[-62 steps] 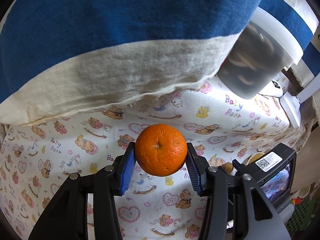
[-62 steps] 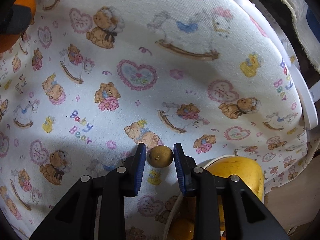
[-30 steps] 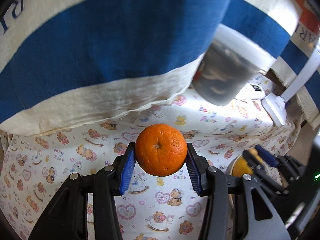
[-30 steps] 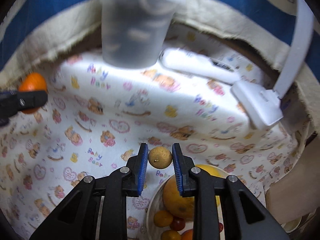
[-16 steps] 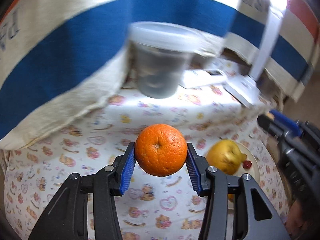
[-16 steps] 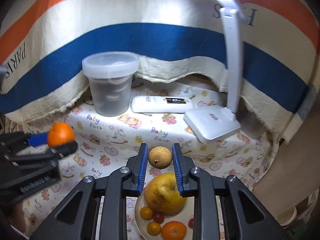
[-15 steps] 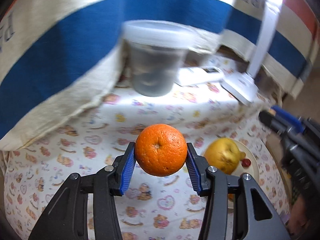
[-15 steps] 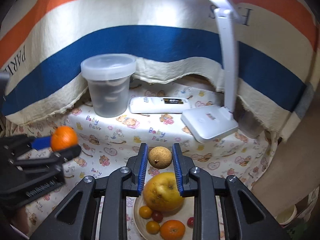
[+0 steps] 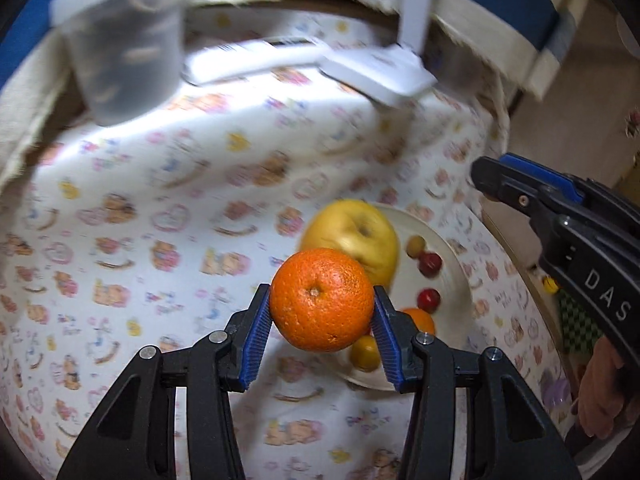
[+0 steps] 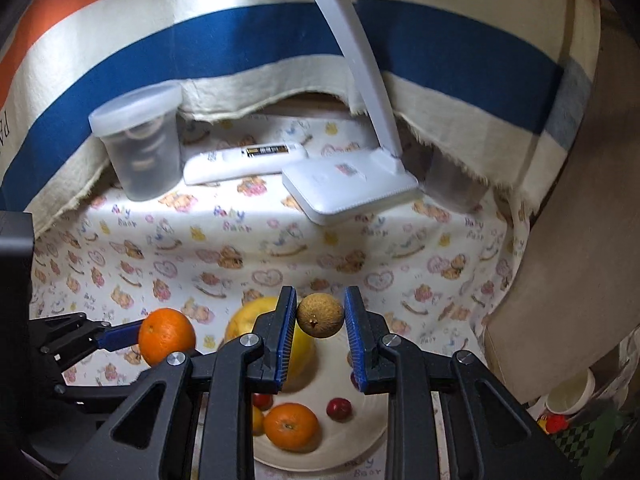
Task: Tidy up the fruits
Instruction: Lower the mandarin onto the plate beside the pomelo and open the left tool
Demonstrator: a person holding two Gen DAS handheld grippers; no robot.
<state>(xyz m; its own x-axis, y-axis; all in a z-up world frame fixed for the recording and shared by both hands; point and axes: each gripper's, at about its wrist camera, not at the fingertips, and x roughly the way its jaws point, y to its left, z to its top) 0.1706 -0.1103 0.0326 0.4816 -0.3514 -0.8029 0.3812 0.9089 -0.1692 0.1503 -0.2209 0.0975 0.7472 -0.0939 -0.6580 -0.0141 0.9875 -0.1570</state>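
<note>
My left gripper (image 9: 322, 332) is shut on an orange (image 9: 322, 299) and holds it in the air just left of the white plate (image 9: 460, 276); it also shows in the right wrist view (image 10: 167, 337). My right gripper (image 10: 320, 334) is shut on a small brown round fruit (image 10: 320, 315), held above the plate (image 10: 372, 428). The plate holds a large yellow fruit (image 9: 354, 234), a small orange (image 10: 291, 426), red cherries (image 10: 339, 409) and small yellow fruits (image 9: 365, 353). The right gripper's fingers (image 9: 520, 184) show at the right edge of the left wrist view.
A lidded clear tub (image 10: 138, 146), a white tube (image 10: 244, 162) and a white desk lamp (image 10: 348, 190) stand at the back of the bear-print cloth (image 10: 200, 248). A striped cloth (image 10: 260, 48) hangs behind. The table edge drops off at the right.
Both grippers have swung toward the plate and tilted down. The orange is now next to the plate's left side and the brown fruit is over the plate. Both stay gripped.
</note>
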